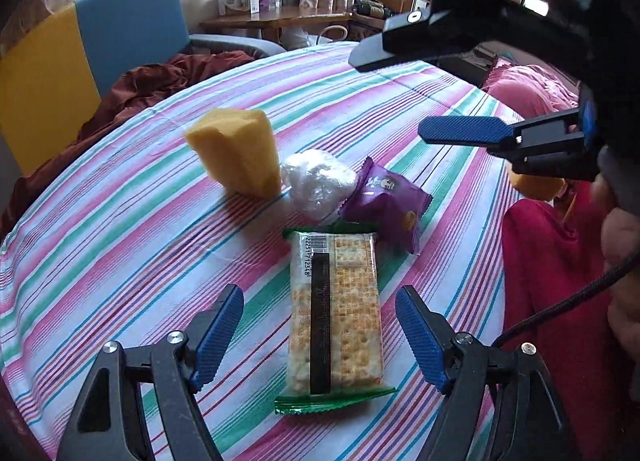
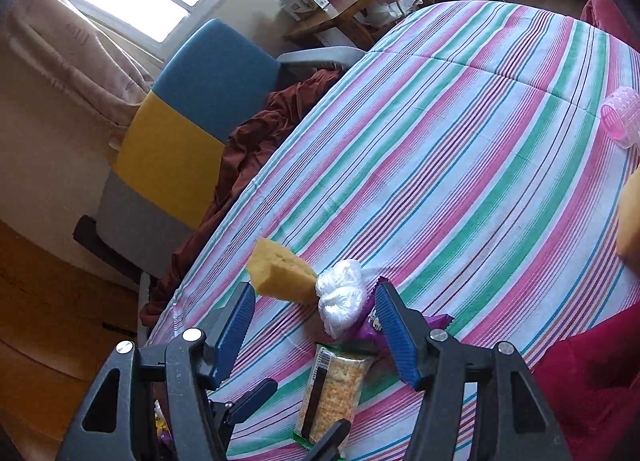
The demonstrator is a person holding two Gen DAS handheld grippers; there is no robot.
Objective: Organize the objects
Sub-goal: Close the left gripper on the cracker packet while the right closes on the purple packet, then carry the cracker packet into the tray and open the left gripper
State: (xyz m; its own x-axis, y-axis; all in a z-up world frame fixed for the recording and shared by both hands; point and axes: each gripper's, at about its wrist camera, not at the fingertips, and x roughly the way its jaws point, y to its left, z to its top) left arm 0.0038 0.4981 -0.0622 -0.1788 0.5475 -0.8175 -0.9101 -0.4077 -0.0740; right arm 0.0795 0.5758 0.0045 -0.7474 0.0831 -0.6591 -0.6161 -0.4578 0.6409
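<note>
You are holding the left tool [image 1: 320, 341] spread wide, astride the cracker packet [image 1: 335, 313] lying flat on the striped tabletop [image 1: 120, 221], pads not yet touching it. You are hovering the right tool [image 2: 316, 333], also apart and empty, above the same cluster. Closing too hard is risking crushed crackers; the slick wrapper could slide, nudging the purple sachet [image 1: 390, 201] and the plastic wad [image 1: 318, 183] beside the yellow sponge [image 1: 238, 151].
</note>
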